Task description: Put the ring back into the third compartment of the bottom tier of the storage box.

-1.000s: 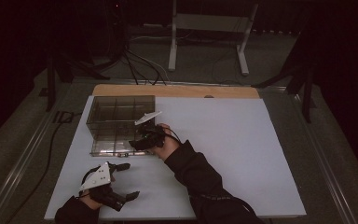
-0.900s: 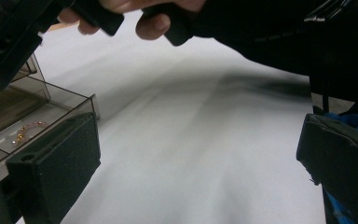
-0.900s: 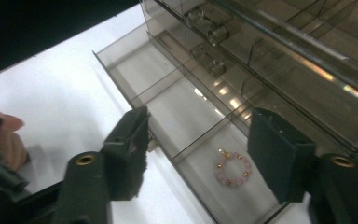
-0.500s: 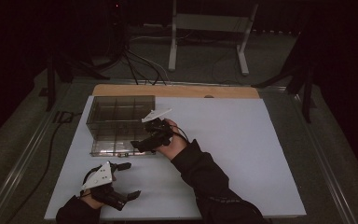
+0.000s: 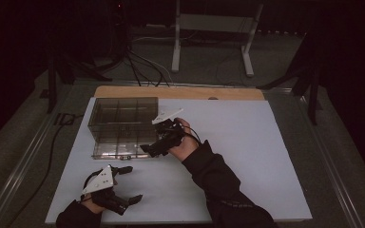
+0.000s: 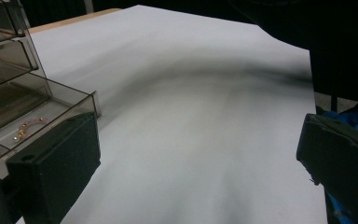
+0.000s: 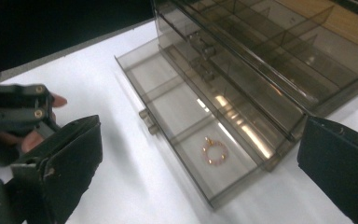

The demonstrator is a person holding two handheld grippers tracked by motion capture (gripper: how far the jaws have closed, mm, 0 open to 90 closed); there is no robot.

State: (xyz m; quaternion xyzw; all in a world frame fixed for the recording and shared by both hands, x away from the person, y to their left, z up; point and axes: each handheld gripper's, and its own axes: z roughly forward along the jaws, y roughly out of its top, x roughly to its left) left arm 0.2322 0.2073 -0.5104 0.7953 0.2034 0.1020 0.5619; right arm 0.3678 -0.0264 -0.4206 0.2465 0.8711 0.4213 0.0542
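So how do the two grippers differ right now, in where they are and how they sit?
The right gripper is up at the front of the smoky plastic drawer box, over its pulled-out bottom drawer, where a small beaded bracelet lies. The left gripper is lower, near the table's near edge, away from the box. The right points toward the box, the left toward open table. Both have their jaws wide apart and hold nothing.

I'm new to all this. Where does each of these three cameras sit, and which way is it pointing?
High view: above the person's side, looking forward and down on the table; both forearms, left gripper and right gripper show.
Left gripper view: on the left gripper, looking across the table; its open jaws show.
Right gripper view: on the right gripper, looking at the open drawer; the other hand shows.
Both gripper views share the bracelet.
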